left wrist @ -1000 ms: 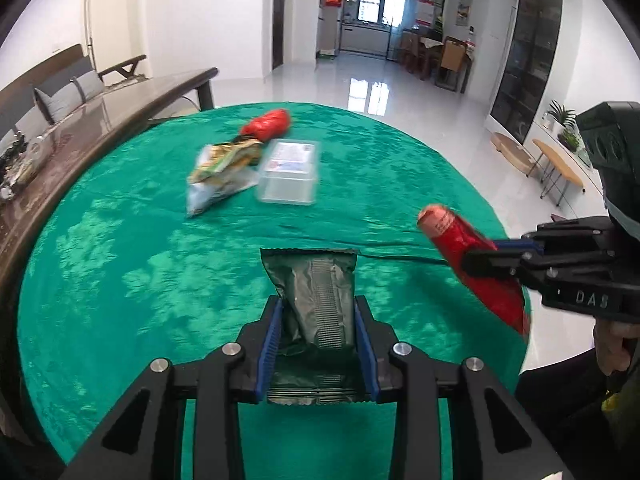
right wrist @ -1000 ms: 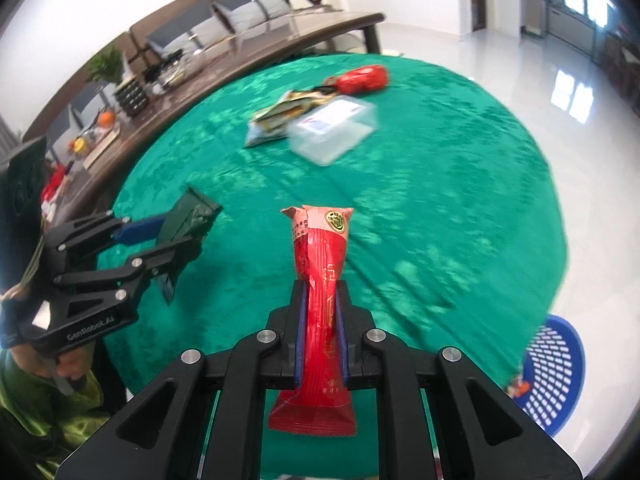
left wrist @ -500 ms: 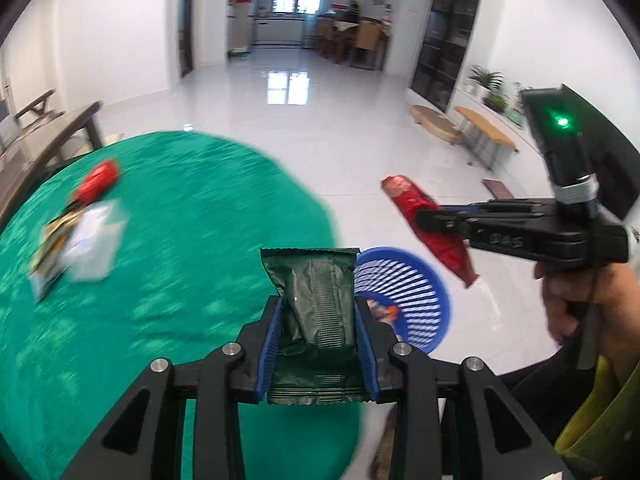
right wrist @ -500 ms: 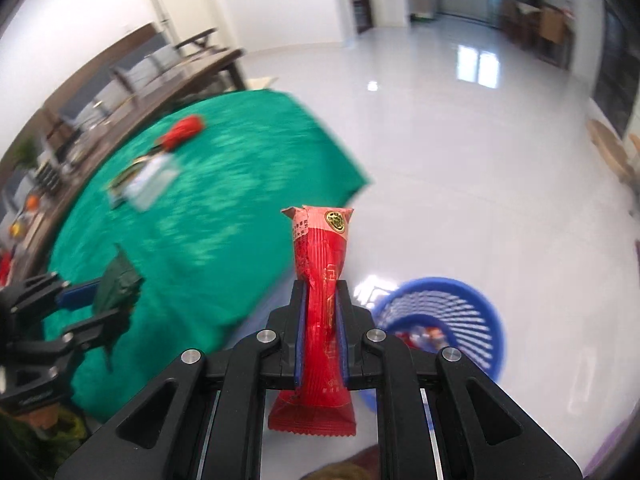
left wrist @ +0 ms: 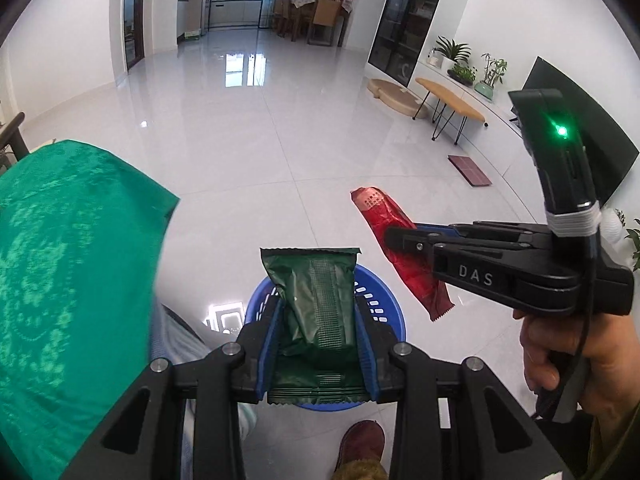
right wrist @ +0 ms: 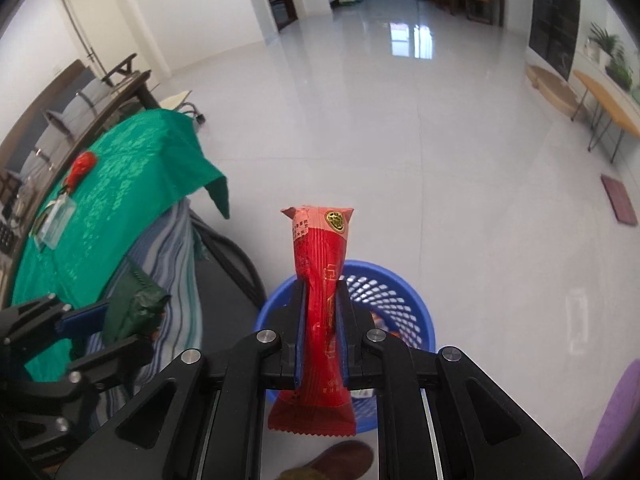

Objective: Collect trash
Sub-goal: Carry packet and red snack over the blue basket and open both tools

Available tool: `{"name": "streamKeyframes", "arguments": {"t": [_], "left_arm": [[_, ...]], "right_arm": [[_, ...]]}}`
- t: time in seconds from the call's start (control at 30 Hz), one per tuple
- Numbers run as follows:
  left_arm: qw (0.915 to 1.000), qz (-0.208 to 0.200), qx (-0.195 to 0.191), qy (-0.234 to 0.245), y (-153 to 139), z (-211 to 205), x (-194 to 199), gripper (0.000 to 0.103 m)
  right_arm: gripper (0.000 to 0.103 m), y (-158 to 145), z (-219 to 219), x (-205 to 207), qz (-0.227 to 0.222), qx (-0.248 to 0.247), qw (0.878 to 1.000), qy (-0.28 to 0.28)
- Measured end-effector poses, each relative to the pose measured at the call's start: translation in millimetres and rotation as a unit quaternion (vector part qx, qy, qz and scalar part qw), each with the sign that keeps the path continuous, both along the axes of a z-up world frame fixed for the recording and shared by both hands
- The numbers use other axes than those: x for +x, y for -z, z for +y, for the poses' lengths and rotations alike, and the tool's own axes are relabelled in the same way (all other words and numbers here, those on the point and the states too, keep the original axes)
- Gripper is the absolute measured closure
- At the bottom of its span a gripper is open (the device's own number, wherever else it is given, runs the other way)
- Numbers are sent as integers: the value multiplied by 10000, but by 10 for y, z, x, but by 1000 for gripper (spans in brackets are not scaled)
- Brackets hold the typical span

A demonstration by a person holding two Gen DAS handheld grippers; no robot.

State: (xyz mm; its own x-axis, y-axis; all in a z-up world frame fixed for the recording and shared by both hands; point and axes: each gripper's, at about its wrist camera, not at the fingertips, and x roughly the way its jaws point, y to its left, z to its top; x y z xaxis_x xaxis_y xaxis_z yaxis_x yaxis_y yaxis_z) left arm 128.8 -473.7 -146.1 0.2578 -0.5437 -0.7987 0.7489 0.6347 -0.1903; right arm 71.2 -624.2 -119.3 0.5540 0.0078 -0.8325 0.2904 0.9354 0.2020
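The left gripper (left wrist: 316,344) is clenching a green wrapper (left wrist: 314,300) and the right gripper (right wrist: 322,340) a red wrapper (right wrist: 320,300), both over the blue basket (right wrist: 404,300). Released off-center, either light wrapper risks fluttering onto the floor (right wrist: 440,152).

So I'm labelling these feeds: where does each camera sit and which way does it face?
Left wrist: on the left gripper, facing down over the blue basket; the right hand and a shoe show.
Right wrist: on the right gripper, facing the same basket; a shoe shows.
Shared: basket, green wrapper, red wrapper.
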Motion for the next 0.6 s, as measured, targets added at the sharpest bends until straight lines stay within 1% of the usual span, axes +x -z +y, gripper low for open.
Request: {"name": "streamKeyframes", "arguments": {"t": [0.17, 0.43, 0.5, 0.57, 0.6], "left_arm": [[9999, 107, 103, -15, 253, -156, 96, 67], [9996, 187, 179, 124, 485, -362, 115, 67], [9995, 193, 184, 169, 526, -374, 124, 66], [9993, 217, 215, 215, 600, -433, 129, 58], [9993, 217, 222, 229, 629, -465, 143, 45]], "right_arm": [[91, 123, -152, -33, 101, 178, 9997, 144], [91, 321, -334, -28, 231, 557, 9974, 406], [90, 367, -381, -38, 266, 639, 9965, 459], [85, 399, -430, -72, 290, 683, 9960, 501], [82, 421, -446, -75, 314, 683, 9958, 531]]}}
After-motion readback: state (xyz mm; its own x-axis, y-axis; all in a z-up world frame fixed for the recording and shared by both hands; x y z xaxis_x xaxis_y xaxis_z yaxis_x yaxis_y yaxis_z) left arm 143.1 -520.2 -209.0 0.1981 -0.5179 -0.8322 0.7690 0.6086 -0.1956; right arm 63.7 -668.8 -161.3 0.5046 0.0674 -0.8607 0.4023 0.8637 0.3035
